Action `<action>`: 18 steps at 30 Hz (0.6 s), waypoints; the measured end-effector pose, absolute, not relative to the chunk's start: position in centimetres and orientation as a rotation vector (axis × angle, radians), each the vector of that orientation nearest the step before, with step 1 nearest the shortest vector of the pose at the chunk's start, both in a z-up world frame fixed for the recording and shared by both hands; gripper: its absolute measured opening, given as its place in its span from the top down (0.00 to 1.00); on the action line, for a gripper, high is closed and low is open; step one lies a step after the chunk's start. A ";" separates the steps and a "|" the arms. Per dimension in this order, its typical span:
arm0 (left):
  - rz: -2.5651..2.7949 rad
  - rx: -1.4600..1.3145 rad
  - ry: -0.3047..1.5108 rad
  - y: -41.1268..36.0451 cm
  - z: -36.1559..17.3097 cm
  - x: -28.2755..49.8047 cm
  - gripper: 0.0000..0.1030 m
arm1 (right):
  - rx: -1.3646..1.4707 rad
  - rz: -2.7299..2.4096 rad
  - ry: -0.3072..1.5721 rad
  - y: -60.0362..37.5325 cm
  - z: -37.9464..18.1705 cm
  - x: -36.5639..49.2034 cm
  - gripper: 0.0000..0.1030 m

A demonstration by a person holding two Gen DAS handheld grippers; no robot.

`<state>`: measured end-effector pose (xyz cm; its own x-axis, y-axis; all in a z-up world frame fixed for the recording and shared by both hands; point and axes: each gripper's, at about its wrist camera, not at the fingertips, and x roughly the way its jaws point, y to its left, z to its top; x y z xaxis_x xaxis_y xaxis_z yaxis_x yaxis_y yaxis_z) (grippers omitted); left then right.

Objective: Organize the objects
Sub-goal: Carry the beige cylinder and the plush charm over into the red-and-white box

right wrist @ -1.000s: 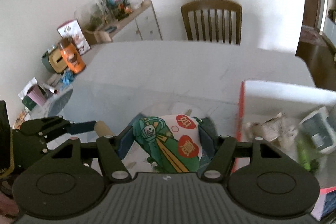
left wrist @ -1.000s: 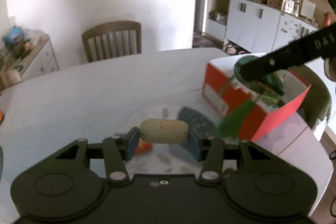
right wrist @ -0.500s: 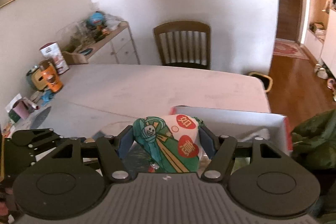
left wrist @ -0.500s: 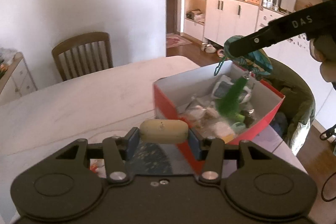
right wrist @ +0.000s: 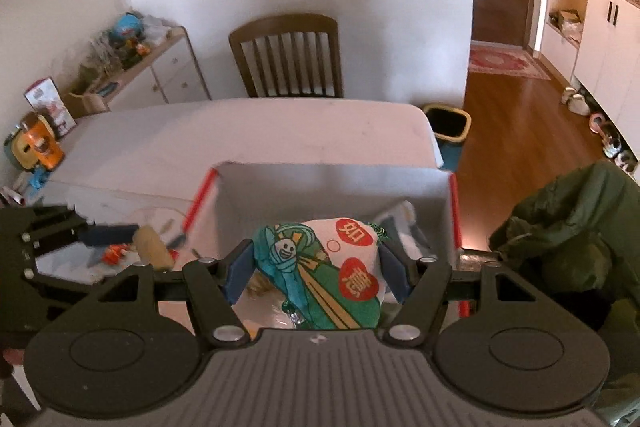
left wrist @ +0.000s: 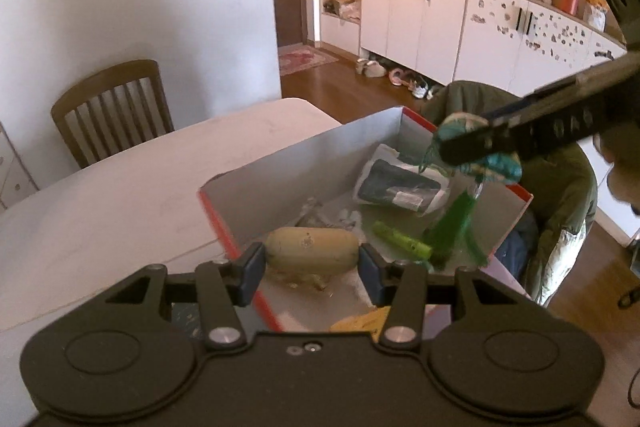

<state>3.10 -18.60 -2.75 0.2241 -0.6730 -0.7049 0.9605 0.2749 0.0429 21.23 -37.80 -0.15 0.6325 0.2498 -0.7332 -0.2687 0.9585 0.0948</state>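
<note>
Two grippers, each loaded, hang over the red cardboard box [left wrist: 224, 227] that stands on the white table [left wrist: 120, 195]. The left gripper [left wrist: 312, 259] has its fingers closed partway on a tan, rounded oblong object [left wrist: 312, 249], held crosswise just above the box's near-left wall, at about 7 o'clock of the opening. The right gripper [right wrist: 316, 267] has its fingers pressed against a green-and-white embroidered pouch [right wrist: 324, 271] bearing red hearts; in the left wrist view the pouch's green tassel [left wrist: 452, 227] dangles over the 3 o'clock side of the box.

Progress, judged from the contents: the box already holds a dark packet in a clear sleeve [left wrist: 400, 183], a lime-green stick-shaped item [left wrist: 400, 239] and some crumpled wrapping, so sorting appears well under way. Neither carried object is released yet; both deposits remain. On the table at 9 o'clock of the box, in the right wrist view, a small orange item [right wrist: 114, 251] lies outside it and probably awaits collection.
</note>
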 end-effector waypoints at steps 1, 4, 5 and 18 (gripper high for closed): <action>-1.207 0.547 0.640 -19.3 -2.9 3.0 0.53 | -0.027 0.297 0.844 -38.0 -0.7 21.4 0.35; -1.218 0.565 0.654 -21.3 -3.3 3.1 0.53 | -0.039 0.302 0.865 -38.6 -2.1 21.7 0.35; -1.215 0.573 0.652 -22.0 -3.4 3.1 0.53 | -0.044 0.303 0.875 -38.7 -2.7 21.7 0.35; -1.214 0.677 0.711 -30.3 -7.6 3.2 0.53 | -0.134 0.296 0.945 -38.2 -7.1 21.8 0.34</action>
